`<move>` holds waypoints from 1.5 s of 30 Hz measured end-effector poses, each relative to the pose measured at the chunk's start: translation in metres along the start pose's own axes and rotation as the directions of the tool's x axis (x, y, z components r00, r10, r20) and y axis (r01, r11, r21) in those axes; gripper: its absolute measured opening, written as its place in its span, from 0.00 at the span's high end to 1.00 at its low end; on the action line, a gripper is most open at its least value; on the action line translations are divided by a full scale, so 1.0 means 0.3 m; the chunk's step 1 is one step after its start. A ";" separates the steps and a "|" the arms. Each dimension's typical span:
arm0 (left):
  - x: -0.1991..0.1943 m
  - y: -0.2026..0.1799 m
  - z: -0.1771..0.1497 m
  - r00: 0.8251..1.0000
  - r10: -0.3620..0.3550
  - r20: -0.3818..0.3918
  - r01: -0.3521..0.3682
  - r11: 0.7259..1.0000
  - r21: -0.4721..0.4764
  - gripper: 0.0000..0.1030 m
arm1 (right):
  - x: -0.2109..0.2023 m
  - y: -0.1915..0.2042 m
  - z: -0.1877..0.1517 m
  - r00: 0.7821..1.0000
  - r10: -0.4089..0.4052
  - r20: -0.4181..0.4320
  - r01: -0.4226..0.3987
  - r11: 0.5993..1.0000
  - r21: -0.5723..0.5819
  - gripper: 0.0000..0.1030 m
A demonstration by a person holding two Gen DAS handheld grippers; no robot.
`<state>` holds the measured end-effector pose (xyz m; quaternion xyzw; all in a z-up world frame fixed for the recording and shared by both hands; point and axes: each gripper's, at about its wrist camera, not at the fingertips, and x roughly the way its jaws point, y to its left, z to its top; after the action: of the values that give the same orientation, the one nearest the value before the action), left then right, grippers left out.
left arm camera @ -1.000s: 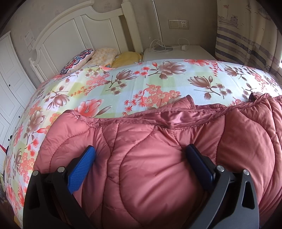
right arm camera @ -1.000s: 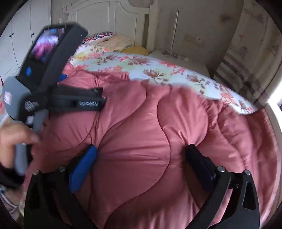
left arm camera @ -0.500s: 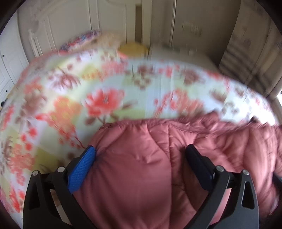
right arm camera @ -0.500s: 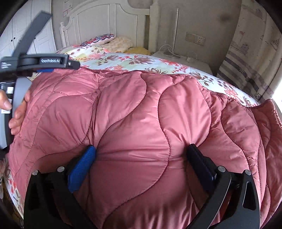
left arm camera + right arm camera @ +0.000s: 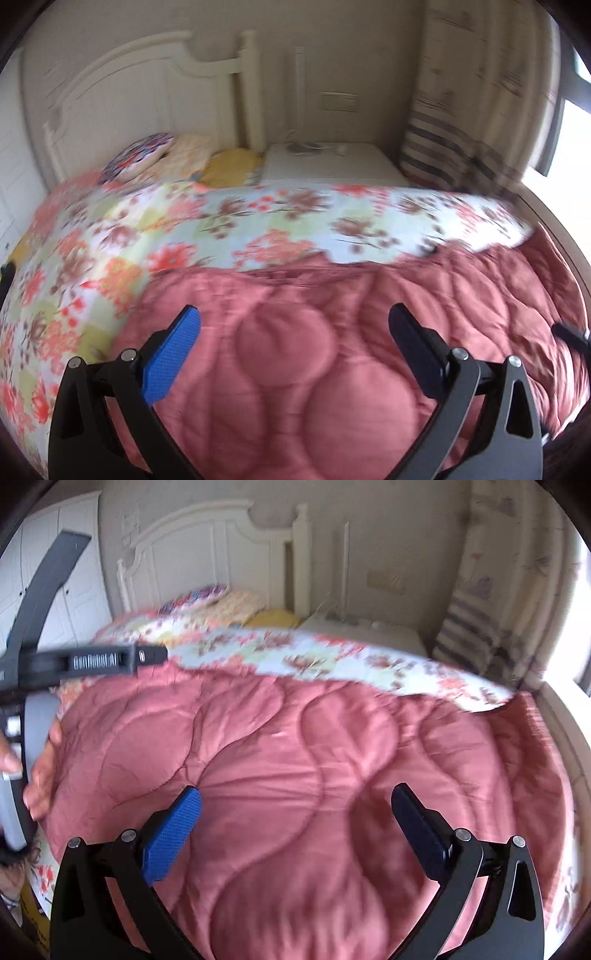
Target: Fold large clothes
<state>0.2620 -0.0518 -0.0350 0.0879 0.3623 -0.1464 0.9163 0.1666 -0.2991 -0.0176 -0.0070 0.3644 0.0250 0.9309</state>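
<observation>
A pink quilted padded garment (image 5: 317,354) lies spread on the near half of a bed with a floral sheet (image 5: 155,243). In the left wrist view my left gripper (image 5: 295,332) hovers above the garment, open, nothing between its fingers. The right wrist view shows the same garment (image 5: 295,768) filling the middle, with my right gripper (image 5: 295,814) open over it and holding nothing. The left gripper's body (image 5: 92,662) and the hand (image 5: 40,771) holding it appear at the left edge of that view, by the garment's left side. Both views are motion-blurred.
A white headboard (image 5: 140,96) and several pillows (image 5: 147,158) stand at the bed's far end. A white nightstand (image 5: 332,166) with cables sits beside it. A striped curtain (image 5: 465,129) hangs at the right by a window. White wardrobe doors (image 5: 62,602) line the left.
Both grippers have pulled back and up from the garment, so more of the bed shows. The garment now lies flatter and wider. The left gripper swung back toward the middle after a leftward sweep.
</observation>
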 end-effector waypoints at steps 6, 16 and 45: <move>0.181 -0.150 -0.032 0.993 0.009 -0.114 0.007 0.990 0.139 0.02 | -0.049 -0.296 -0.039 0.993 -0.112 -0.028 0.115 0.980 0.162 0.04; 0.267 -0.087 -0.068 0.981 -0.112 -0.161 0.119 0.992 0.035 0.02 | -0.130 -0.493 -0.154 0.995 0.094 0.011 -0.091 0.917 0.389 0.04; 0.268 -0.050 -0.068 0.980 -0.136 -0.147 0.133 0.991 -0.030 0.02 | 0.010 -0.339 -0.293 0.950 0.200 0.239 -0.311 0.588 0.746 0.44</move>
<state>0.2997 -0.0768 -0.1060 0.0649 0.4361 -0.1974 0.8756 0.1144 -0.4033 -0.0847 0.4484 0.2755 -0.0002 0.8503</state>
